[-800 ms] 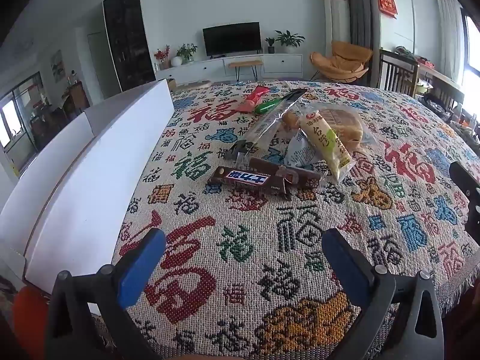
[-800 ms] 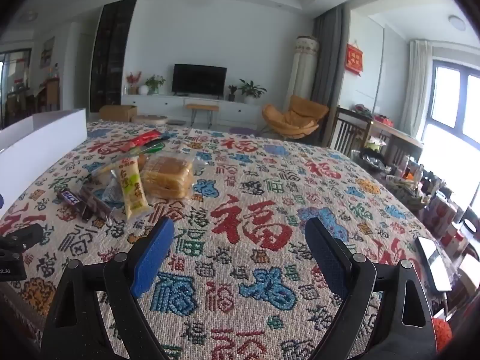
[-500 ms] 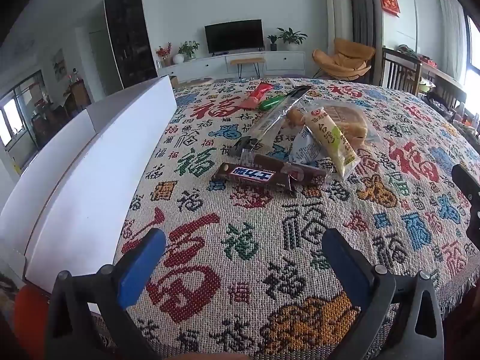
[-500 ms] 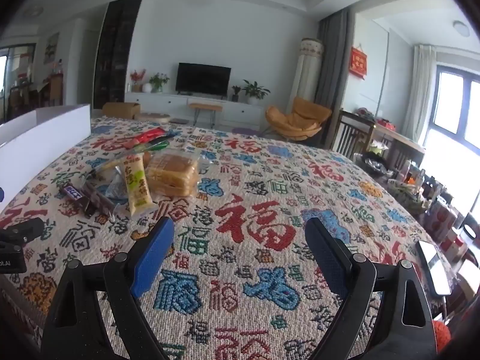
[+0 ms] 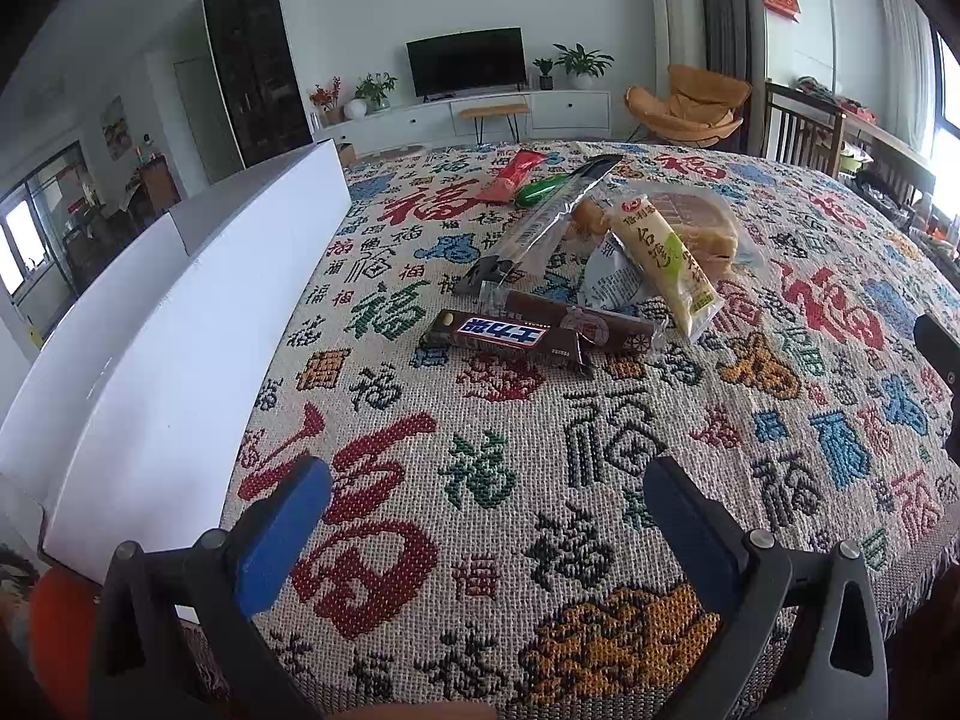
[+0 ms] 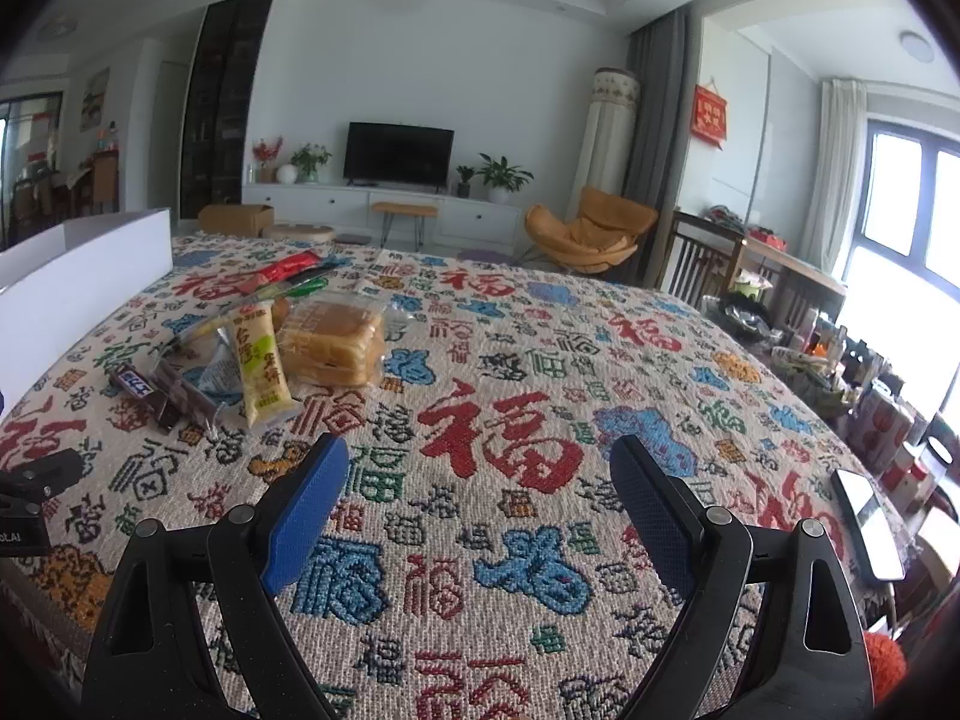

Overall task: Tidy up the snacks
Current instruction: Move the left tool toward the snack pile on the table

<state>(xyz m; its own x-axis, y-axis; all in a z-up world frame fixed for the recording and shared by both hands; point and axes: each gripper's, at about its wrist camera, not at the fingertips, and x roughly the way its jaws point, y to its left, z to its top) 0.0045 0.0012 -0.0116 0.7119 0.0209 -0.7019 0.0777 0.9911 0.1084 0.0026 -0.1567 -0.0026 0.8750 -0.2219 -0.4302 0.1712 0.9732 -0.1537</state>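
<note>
A pile of snacks lies on the patterned tablecloth (image 5: 492, 480). In the left wrist view a Snickers bar (image 5: 501, 333) lies nearest, with a brown bar (image 5: 600, 324) behind it, a yellow-green packet (image 5: 660, 258), bagged bread (image 5: 696, 222), a long dark-silver packet (image 5: 540, 228), a red packet (image 5: 510, 177) and a green one (image 5: 543, 189). My left gripper (image 5: 480, 522) is open and empty, short of the Snickers. My right gripper (image 6: 480, 516) is open and empty, to the right of the pile; the bread (image 6: 336, 342) and yellow-green packet (image 6: 258, 360) show at its left.
A white open box (image 5: 180, 360) stands along the table's left side, also in the right wrist view (image 6: 78, 294). A phone (image 6: 867, 522) lies near the table's right edge. Cluttered items and chairs stand beyond the right edge.
Both grippers have edged slightly forward and tilted; the snack pile sits a little lower and nearer in both views. Nothing was grasped or moved.
</note>
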